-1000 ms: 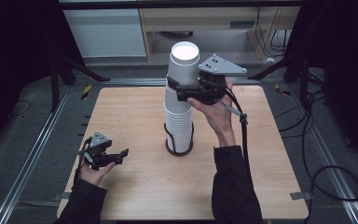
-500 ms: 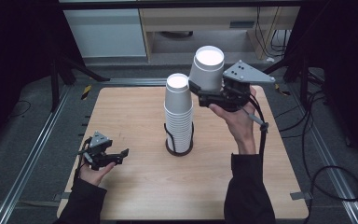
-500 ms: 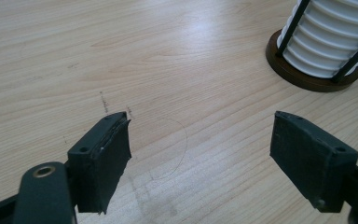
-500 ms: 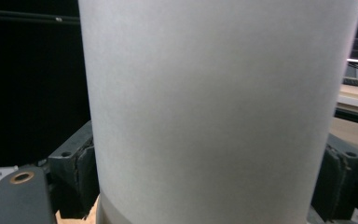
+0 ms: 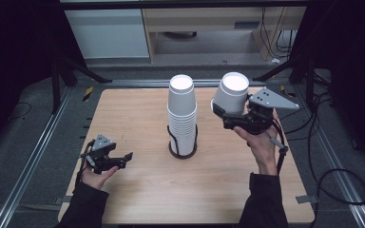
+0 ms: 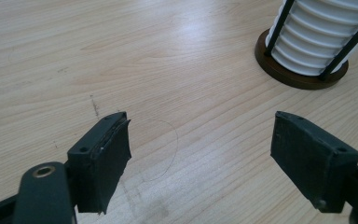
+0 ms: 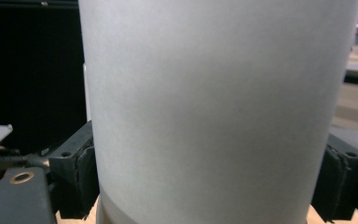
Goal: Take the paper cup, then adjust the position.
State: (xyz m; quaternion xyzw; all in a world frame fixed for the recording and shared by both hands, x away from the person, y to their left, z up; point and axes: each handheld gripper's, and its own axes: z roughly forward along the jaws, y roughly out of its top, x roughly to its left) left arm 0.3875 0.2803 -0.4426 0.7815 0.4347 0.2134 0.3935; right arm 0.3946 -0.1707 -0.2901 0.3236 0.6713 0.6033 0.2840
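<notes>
A tall stack of white paper cups stands bottom up in a black wire holder with a round brown base at the middle of the wooden table. To its right, in the air, my right gripper is shut on a single white cup, also bottom up. In the right gripper view that cup sits between both pads. My left gripper rests low over the table's left front, open, with bare wood between its jaws. The stack and its base lie ahead of it.
Metal rails frame the table on both sides. Black cables trail on the floor to the right. A pale cabinet and a wooden shelf stand beyond the far edge. Bare wood lies in front of the stack.
My right gripper has carried the single cup off the top of the stack, to the right and downward. The left gripper has stayed where it was.
</notes>
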